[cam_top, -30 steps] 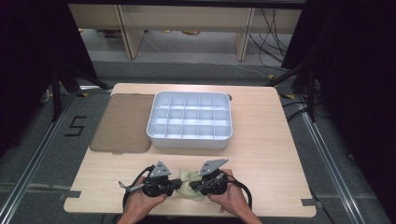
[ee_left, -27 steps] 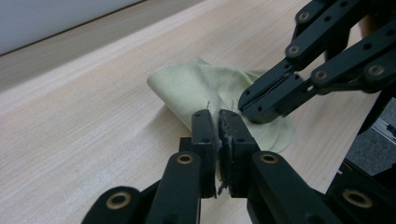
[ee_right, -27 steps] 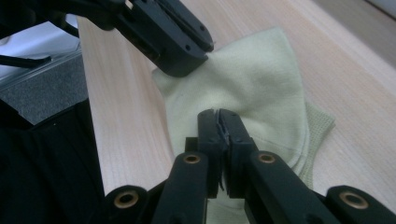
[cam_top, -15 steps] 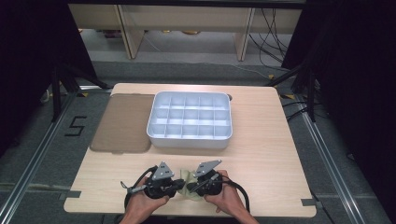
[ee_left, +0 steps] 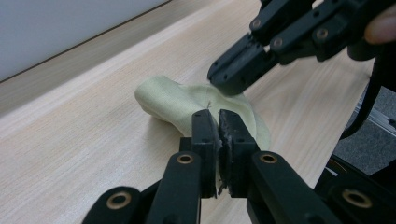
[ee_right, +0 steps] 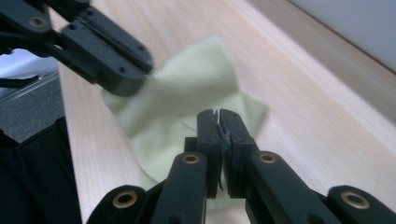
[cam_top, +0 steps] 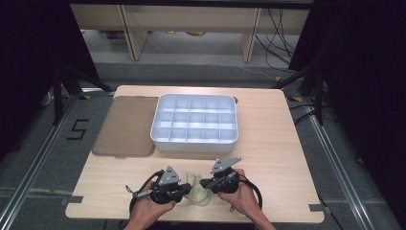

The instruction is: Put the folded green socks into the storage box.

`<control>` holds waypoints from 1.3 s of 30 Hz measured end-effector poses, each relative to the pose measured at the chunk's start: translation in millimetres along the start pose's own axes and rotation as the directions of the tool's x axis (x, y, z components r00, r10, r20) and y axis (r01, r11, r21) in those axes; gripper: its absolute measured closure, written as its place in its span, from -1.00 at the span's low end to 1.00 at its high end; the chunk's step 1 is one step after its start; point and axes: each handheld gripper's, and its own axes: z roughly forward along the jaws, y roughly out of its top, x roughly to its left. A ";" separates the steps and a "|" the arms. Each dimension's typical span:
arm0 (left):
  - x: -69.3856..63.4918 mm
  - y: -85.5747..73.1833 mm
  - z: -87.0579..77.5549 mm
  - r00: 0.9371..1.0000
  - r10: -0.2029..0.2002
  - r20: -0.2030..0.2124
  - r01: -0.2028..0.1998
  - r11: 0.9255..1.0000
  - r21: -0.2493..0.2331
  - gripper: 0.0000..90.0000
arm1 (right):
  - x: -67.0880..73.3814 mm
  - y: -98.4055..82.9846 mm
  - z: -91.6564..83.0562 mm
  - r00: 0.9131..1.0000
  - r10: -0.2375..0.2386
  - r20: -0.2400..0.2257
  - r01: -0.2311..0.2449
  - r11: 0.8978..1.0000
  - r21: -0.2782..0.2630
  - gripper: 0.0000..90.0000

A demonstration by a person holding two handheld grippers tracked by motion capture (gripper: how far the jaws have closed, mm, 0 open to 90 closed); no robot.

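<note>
Black claws (cam_top: pixel 182 190) (cam_top: pixel 205 184) w/ brass rivets, grey 3-cornered top plates, black cables; forearms prob. bare.

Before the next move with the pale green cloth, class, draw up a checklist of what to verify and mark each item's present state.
1. Left gripper jaws shut on the cloth: ok.
2. Right gripper jaws shut on the cloth: ok.
3. Cloth spread flat: not ok, bunched between the grippers.
4. Divided tray apart from the cloth: ok.
5. Brown mat apart from the cloth: ok.
6. Cloth's grip firm: cannot tell.
</note>
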 end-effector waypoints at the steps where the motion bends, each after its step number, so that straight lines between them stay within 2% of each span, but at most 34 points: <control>1: 0.7 0.4 -0.5 1.000 0.013 0.001 -0.013 1.000 0.009 0.89 | 0.0 0.0 0.0 1.000 0.000 0.000 0.000 1.000 0.000 0.95; 3: -0.4 1.4 -0.3 1.000 0.017 0.001 -0.017 1.000 0.009 0.89 | -5.9 -4.4 -5.0 1.000 0.025 0.020 -0.025 1.000 0.009 0.95; 6: -2.3 2.2 0.5 1.000 0.024 0.001 -0.024 1.000 0.004 0.89 | -8.2 -6.7 -6.2 0.999 0.042 0.020 -0.042 0.999 0.023 0.95; 9: -4.3 2.6 0.2 1.000 0.031 -0.004 -0.031 0.999 0.011 0.89 | -10.9 -8.7 -4.9 0.999 0.030 0.022 -0.031 0.999 0.042 0.95; 11: -4.9 3.0 0.6 0.999 0.033 -0.006 -0.033 0.999 0.010 0.89 | -11.9 -10.2 -3.5 0.999 0.043 0.020 -0.044 0.997 0.057 0.95; 13: -6.1 4.2 0.0 0.999 0.044 -0.009 -0.044 0.999 0.008 0.89 | -13.8 -11.9 -1.0 0.999 0.027 0.022 -0.028 0.998 0.063 0.95; 14: -6.6 5.1 -0.4 0.998 0.056 -0.006 -0.056 0.998 0.008 0.89 | -12.9 -13.0 0.1 0.998 0.047 0.031 -0.049 0.997 0.059 0.95; 16: -8.6 6.2 -0.7 0.998 0.065 -0.004 -0.065 0.998 0.004 0.89 | -14.2 -13.9 0.7 0.998 0.057 0.022 -0.059 0.996 0.074 0.95; 18: -9.3 7.3 -0.8 0.996 0.084 -0.011 -0.084 0.996 0.008 0.89 | -15.4 -14.1 0.7 0.999 0.048 0.020 -0.049 0.996 0.072 0.95; 19: -10.8 7.7 -0.3 0.997 0.078 0.001 -0.078 0.997 0.004 0.89 | -15.4 -14.1 0.7 0.999 0.048 0.020 -0.049 0.996 0.072 0.95; 20: -11.3 8.4 0.7 0.996 0.088 0.004 -0.088 0.996 0.003 0.89 | -14.1 -14.3 0.5 0.997 0.074 0.016 -0.075 0.994 0.077 0.95; 23: -15.1 10.0 4.8 0.996 0.093 0.005 -0.093 0.996 0.004 0.89 | -16.0 -14.3 0.2 0.998 0.062 0.013 -0.062 0.995 0.075 0.95; 26: -22.1 13.3 12.4 0.993 0.120 0.022 -0.120 0.993 0.014 0.89 | -17.3 -15.0 1.0 0.998 0.068 0.014 -0.069 0.995 0.069 0.95; 28: -24.0 14.2 15.1 0.991 0.131 0.018 -0.132 0.991 0.020 0.89 | -18.1 -15.1 0.9 0.998 0.069 0.009 -0.069 0.995 0.072 0.95; 30: -30.2 16.2 21.4 0.989 0.141 0.046 -0.142 0.990 0.018 0.89 | -18.6 -15.3 0.8 0.997 0.076 0.000 -0.076 0.995 0.069 0.95; 31: -30.2 16.2 21.4 0.989 0.141 0.046 -0.142 0.990 0.018 0.89 | -18.6 -15.3 0.8 0.997 0.076 0.000 -0.076 0.995 0.069 0.95; 32: -32.4 16.6 24.9 0.988 0.151 0.045 -0.152 0.988 0.020 0.89 | -19.0 -15.3 0.3 0.997 0.078 -0.002 -0.077 0.994 0.073 0.95; 33: -34.7 17.0 29.2 0.983 0.176 0.061 -0.178 0.984 0.029 0.89 | -20.1 -15.9 0.8 0.997 0.079 0.000 -0.079 0.995 0.067 0.95; 35: -35.8 16.5 31.9 0.982 0.182 0.053 -0.184 0.982 0.039 0.89 | -20.3 -16.1 0.7 0.997 0.082 -0.002 -0.082 0.995 0.064 0.95; 38: -38.1 14.5 42.3 0.975 0.209 0.073 -0.213 0.976 0.052 0.89 | -23.9 -16.6 -1.4 0.995 0.100 -0.008 -0.099 0.993 0.065 0.92; 39: -38.1 14.5 42.3 0.975 0.209 0.073 -0.213 0.976 0.052 0.89 | -23.9 -16.6 -1.4 0.995 0.100 -0.008 -0.099 0.993 0.065 0.92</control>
